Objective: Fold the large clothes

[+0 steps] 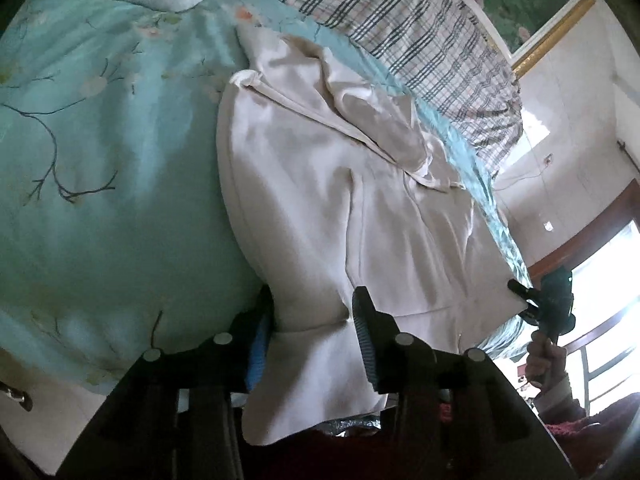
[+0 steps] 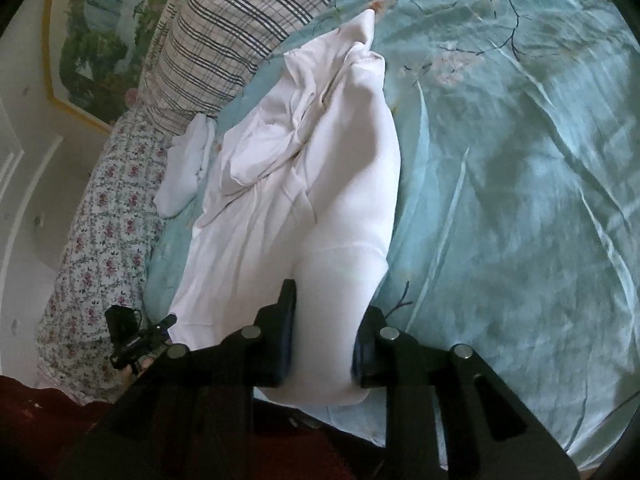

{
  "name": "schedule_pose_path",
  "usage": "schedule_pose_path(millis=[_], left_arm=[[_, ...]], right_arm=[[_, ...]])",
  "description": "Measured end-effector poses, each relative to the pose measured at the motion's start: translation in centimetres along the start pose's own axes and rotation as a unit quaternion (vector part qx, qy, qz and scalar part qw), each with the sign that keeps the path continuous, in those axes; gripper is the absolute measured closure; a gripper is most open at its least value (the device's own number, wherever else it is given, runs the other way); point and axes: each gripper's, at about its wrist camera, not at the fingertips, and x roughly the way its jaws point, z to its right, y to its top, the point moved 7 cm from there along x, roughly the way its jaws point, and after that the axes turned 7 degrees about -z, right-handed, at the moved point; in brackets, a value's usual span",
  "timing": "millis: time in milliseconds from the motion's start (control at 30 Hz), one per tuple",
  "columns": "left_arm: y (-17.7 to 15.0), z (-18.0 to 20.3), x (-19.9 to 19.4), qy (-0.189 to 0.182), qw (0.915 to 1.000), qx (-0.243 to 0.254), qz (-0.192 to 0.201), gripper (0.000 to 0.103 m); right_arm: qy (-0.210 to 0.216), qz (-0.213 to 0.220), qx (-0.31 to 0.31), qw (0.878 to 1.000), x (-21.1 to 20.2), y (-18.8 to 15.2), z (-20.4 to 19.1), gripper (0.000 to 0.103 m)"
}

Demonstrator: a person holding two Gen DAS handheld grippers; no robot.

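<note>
One white garment [image 1: 320, 184] lies on one bed [image 1: 100, 140]; two grippers, left [image 1: 316, 320] and right [image 2: 328, 340], each pinch its hem.

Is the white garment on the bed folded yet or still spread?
Still spread, not neatly folded: the white garment lies lengthwise on the blue bedsheet, its far end rumpled, near hem pinched by both grippers.

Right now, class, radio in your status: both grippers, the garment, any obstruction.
Left gripper shut on white garment hem. Right gripper shut on the opposite hem corner. Garment lies rumpled on the teal bedspread. Plaid pillow beyond the garment; nothing blocking.
</note>
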Motion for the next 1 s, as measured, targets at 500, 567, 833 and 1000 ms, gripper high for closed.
schedule_pose_path(millis=[500,567,833,1000], left_arm=[[0.1,2.8,0.6,-0.042,0.9988,0.022,-0.015,0.071],[0.2,3.2,1.5,-0.031,0.9987,0.031,-0.025,0.069],[-0.7,1.9,0.9,-0.005,0.9991,0.026,-0.034,0.084],[1.5,4.4,-1.2,-0.025,0.9988,0.041,0.013,0.086]], right_arm=[[0.004,0.008,-0.009,1.0,0.8,-0.3,-1.2,0.074],[0.01,0.016,-0.007,1.0,1.0,0.0,-1.4,0.074],[-0.023,-0.005,-0.02,1.0,1.3,-0.4,-1.6,0.081],[0.024,0.011,-0.03,0.999,0.8,0.8,-3.5,0.09]])
